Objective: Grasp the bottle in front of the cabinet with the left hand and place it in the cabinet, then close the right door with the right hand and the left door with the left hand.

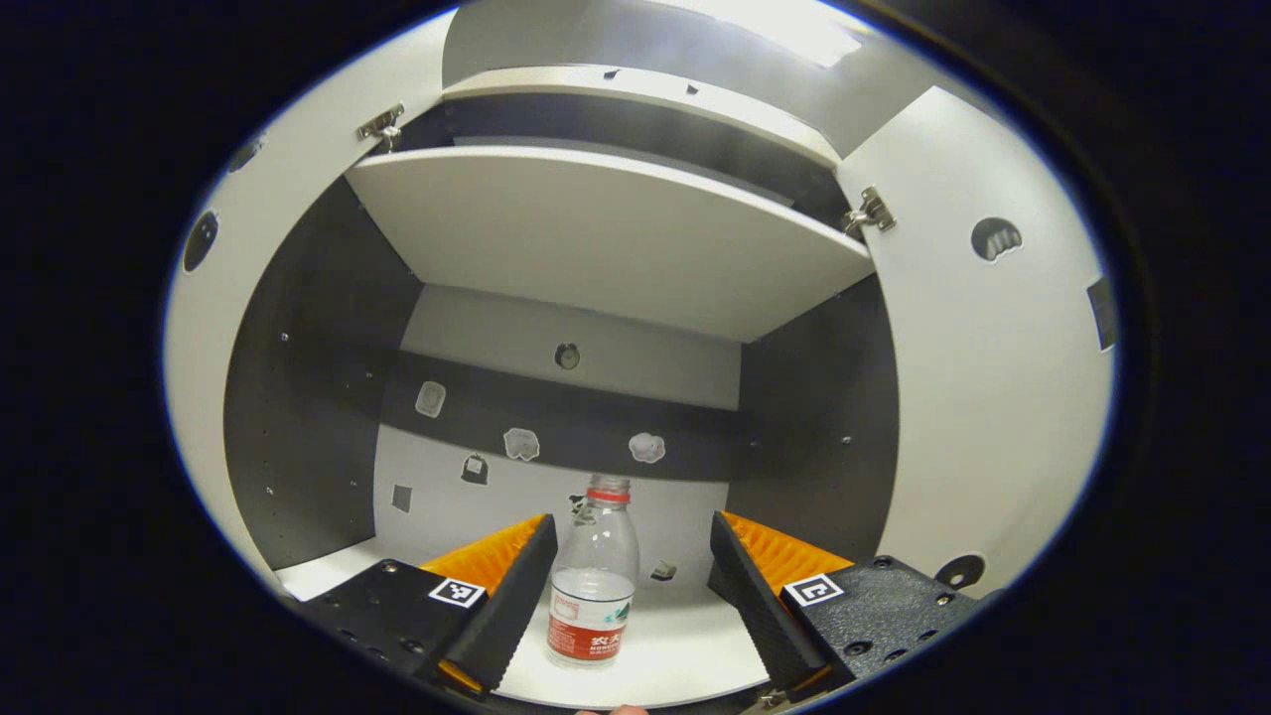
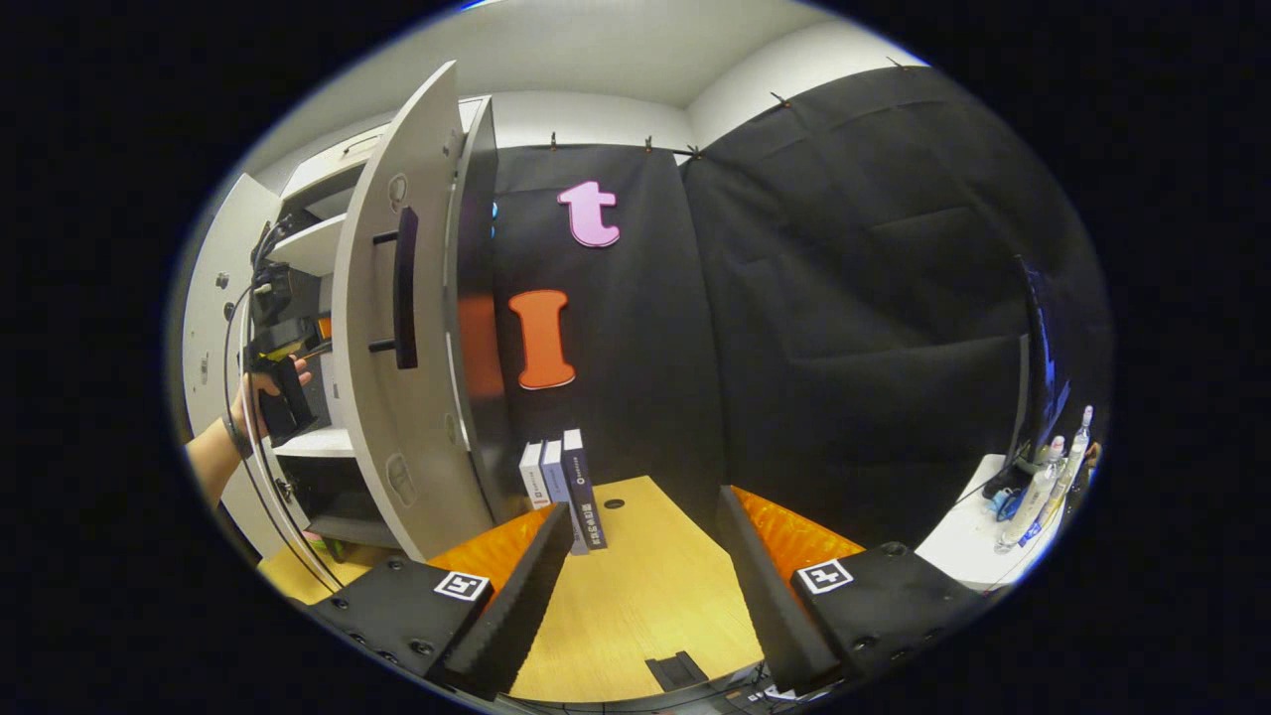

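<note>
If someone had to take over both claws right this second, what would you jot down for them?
Left claw: open, a finger on either side of the bottle, not pressing it.
Right claw: open, holding nothing, over the wooden table.
Bottle: upright on the cabinet's lower shelf.
Right door: wide open; so is the left door.
Done: bottle in the cabinet.
Left: pull the left claw out, shut the right door, then the left.

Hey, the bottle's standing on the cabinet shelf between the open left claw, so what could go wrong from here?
1. The bottle stands close to the left claw's left finger; pulling back crookedly could tip it.
2. It sits near the shelf's front edge, so a closing door might knock it.
3. The right door stands wide open beside the upright books; the right claw is far from its handle.
</note>
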Action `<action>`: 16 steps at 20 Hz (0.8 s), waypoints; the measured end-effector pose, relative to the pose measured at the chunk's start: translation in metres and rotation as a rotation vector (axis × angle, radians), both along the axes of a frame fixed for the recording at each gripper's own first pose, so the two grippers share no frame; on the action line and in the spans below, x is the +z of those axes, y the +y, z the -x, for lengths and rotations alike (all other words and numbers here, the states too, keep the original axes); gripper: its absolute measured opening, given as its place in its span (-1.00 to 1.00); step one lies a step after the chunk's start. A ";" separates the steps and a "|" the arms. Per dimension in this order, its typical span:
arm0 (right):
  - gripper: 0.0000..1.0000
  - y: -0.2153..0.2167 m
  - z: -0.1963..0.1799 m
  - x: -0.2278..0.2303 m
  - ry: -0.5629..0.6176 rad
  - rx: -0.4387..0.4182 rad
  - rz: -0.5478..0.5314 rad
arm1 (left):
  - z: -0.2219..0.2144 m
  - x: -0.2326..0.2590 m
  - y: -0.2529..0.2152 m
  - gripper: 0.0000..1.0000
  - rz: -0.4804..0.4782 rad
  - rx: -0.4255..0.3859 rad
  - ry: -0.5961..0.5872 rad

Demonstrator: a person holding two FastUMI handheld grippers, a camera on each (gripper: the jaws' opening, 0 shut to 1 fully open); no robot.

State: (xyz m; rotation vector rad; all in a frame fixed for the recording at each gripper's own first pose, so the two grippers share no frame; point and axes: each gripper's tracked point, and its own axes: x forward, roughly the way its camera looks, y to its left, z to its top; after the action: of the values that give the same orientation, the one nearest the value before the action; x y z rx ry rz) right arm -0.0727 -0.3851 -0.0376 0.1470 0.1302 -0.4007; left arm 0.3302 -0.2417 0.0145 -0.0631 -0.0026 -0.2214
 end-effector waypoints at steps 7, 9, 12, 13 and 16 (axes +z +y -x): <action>1.00 0.033 -0.041 0.018 -0.042 0.203 -0.009 | 0.126 0.029 0.029 0.89 -0.051 0.090 -0.023; 0.97 0.040 -0.046 0.023 -0.045 0.236 0.000 | 0.167 0.021 0.043 0.89 -0.077 0.134 -0.010; 0.93 0.046 -0.055 0.032 -0.066 0.249 -0.009 | 0.216 0.001 0.066 0.87 -0.099 0.210 0.023; 0.94 0.052 -0.060 0.038 -0.085 0.263 -0.016 | 0.232 -0.008 0.074 0.87 -0.102 0.234 0.040; 0.95 0.064 -0.077 0.054 -0.103 0.326 -0.017 | 0.268 -0.032 0.092 0.89 -0.139 0.288 0.062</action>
State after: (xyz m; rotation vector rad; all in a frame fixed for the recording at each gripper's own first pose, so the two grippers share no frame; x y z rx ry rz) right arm 0.0040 -0.3214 0.0167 0.1596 0.0539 -0.0670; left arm 0.0621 -0.1502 -0.0175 0.0684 0.0650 0.0686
